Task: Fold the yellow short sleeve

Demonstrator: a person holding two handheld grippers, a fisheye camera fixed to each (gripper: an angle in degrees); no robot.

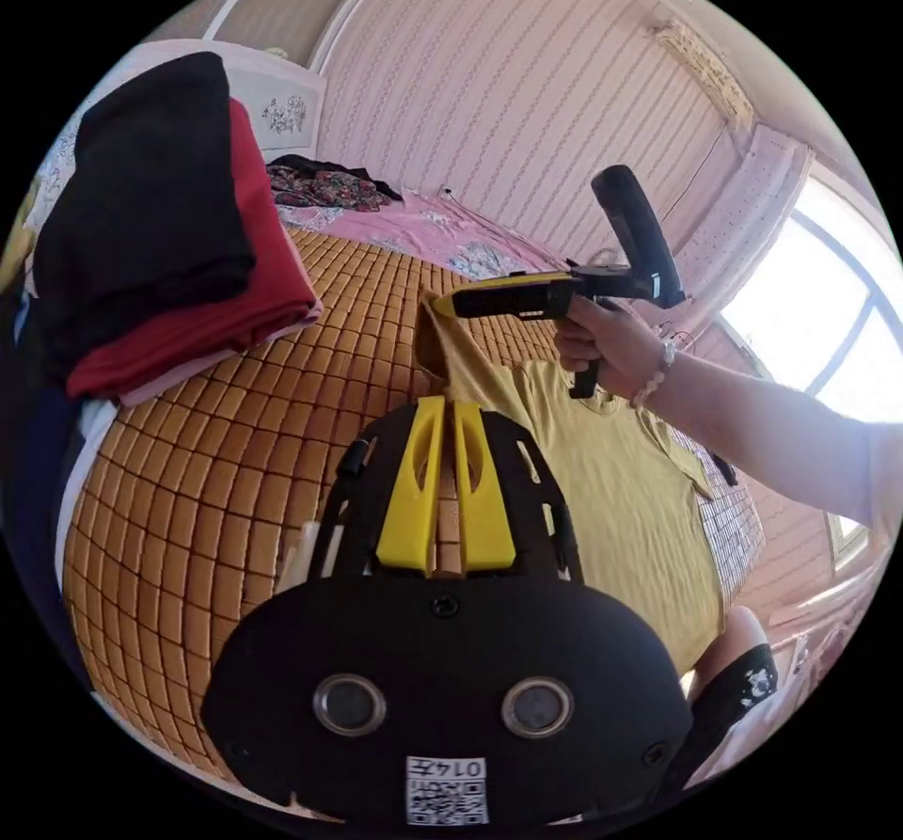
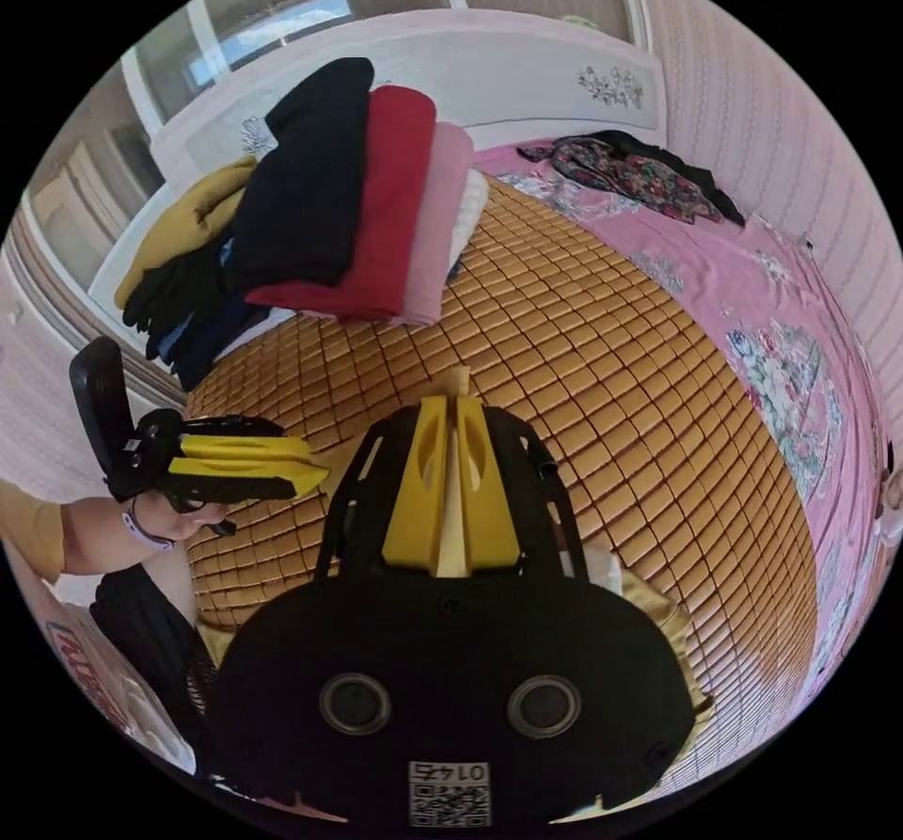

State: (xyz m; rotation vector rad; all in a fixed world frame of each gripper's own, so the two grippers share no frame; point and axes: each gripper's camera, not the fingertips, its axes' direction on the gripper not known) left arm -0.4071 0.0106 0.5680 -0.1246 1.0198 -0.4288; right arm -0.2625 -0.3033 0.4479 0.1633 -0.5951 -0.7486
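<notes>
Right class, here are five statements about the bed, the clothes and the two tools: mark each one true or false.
1. Both tools clamp the yellow shirt. True: the left tool and right tool each pinch its fabric.
2. The bamboo mat is blue. False: it is golden brown.
3. In the folded stack, red lies directly under black. True.
4. The stack sits on the yellow shirt. False: it sits apart on the mat.
5. The sheet is pink. True.

No legible text anywhere.
</notes>
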